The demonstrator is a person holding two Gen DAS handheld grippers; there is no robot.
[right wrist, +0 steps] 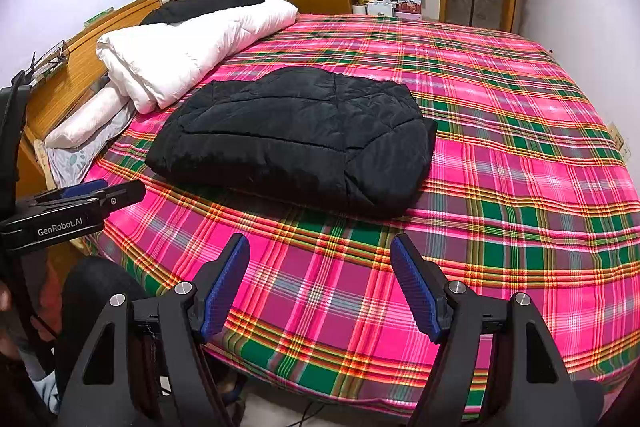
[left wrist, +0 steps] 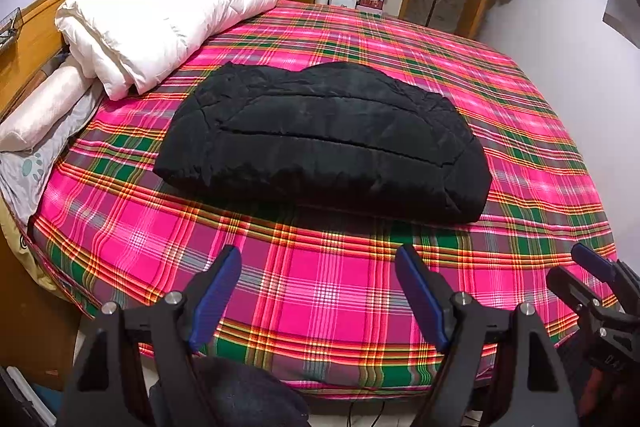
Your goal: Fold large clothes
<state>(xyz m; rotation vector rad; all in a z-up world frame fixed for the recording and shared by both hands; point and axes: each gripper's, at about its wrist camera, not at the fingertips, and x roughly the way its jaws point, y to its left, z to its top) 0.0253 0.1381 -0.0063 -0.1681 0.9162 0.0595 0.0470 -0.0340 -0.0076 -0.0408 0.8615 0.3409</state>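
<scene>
On the bed with the pink-and-green plaid sheet (left wrist: 320, 291), left of centre, a rolled white quilted duvet (left wrist: 160, 23) lies by the wooden headboard. At centre the black quilted padded coat (left wrist: 324, 139) rests as a compact folded bundle. Judgement: folding looks complete or nearly so; next move, if any, is a final tuck or squaring of edges. Left hand-held gripper (left wrist: 318, 267): jaws spread wide, empty, short of the coat. Right hand-held gripper (right wrist: 320, 259): likewise wide, holding nothing.
</scene>
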